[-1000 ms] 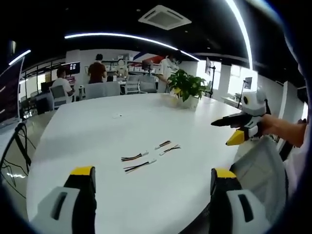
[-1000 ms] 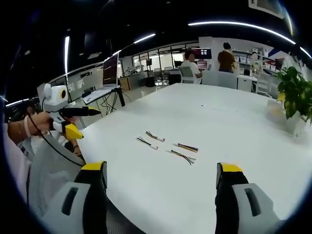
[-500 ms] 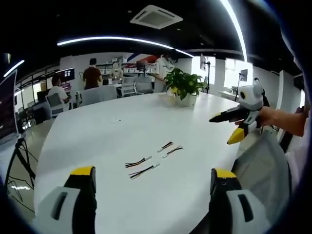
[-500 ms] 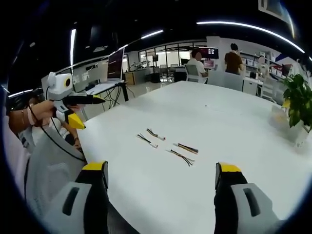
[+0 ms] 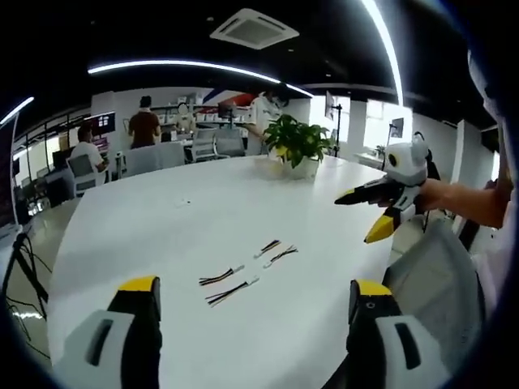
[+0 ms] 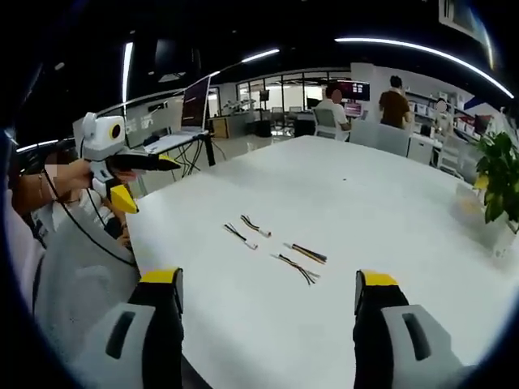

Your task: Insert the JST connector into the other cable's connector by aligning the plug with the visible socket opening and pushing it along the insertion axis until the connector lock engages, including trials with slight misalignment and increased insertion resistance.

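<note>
A: Start with the big things. What's the layout?

B: A wide white table (image 5: 203, 211) runs from 6 o'clock up toward 12 in both views. A potted plant (image 5: 298, 146) stands far off at about 1 o'clock in the left gripper view, well apart from the work.

A: And the tools?

B: The left gripper (image 5: 255, 340) has its jaws spread wide with nothing between them. The right gripper (image 6: 268, 332) is the same, wide and empty. Each also shows in the other's view, held in a hand off the table edge: the right one at 3 o'clock, the left one at 9 o'clock.

A: Where are the cables?

B: Four short ones lie loose on the table, just past centre. In the left gripper view, one pair of cables (image 5: 229, 285) sits at about 6 o'clock from centre and a second pair (image 5: 276, 251) just beyond, toward 1 o'clock. None are joined.

A: What could go wrong?

B: I'd judge the pick-up is the risk. The cables are thin, light and lie flat, so a wide jaw closing could pinch wires rather than the plug housing, or nudge a neighbour. The plugs are too small to tell which is plug and which is socket, so grabbing two of one kind is possible. A skewed grip would then jam the insertion before the lock catches.
</note>
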`<action>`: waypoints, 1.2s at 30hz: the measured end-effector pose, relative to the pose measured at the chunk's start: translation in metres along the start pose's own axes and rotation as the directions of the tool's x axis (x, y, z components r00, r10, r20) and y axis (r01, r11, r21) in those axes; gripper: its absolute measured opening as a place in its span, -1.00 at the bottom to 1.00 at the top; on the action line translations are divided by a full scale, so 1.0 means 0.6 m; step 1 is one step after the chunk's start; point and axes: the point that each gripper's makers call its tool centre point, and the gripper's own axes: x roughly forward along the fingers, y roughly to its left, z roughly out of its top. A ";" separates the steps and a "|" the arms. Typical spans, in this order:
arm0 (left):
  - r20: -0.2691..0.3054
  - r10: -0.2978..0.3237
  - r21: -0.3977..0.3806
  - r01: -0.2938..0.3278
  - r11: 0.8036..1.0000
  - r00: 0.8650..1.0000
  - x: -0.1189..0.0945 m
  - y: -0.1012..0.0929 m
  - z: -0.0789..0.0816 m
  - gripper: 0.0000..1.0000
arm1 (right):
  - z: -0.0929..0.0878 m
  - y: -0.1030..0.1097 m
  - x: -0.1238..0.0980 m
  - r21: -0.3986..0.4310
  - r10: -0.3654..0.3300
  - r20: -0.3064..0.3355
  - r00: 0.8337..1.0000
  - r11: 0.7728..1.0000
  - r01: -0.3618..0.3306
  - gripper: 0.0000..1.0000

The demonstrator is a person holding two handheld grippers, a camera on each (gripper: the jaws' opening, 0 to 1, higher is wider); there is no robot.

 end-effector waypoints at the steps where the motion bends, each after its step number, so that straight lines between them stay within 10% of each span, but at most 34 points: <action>1: 0.001 -0.004 0.002 0.004 1.000 1.000 0.002 0.000 0.002 0.90 | 0.001 0.000 0.001 -0.002 0.001 0.002 1.000 1.000 -0.001 0.70; 36: -0.033 -0.077 0.091 0.080 0.993 0.996 0.068 0.023 0.029 0.85 | 0.012 -0.053 0.050 -0.050 0.029 -0.031 0.999 0.998 -0.031 0.62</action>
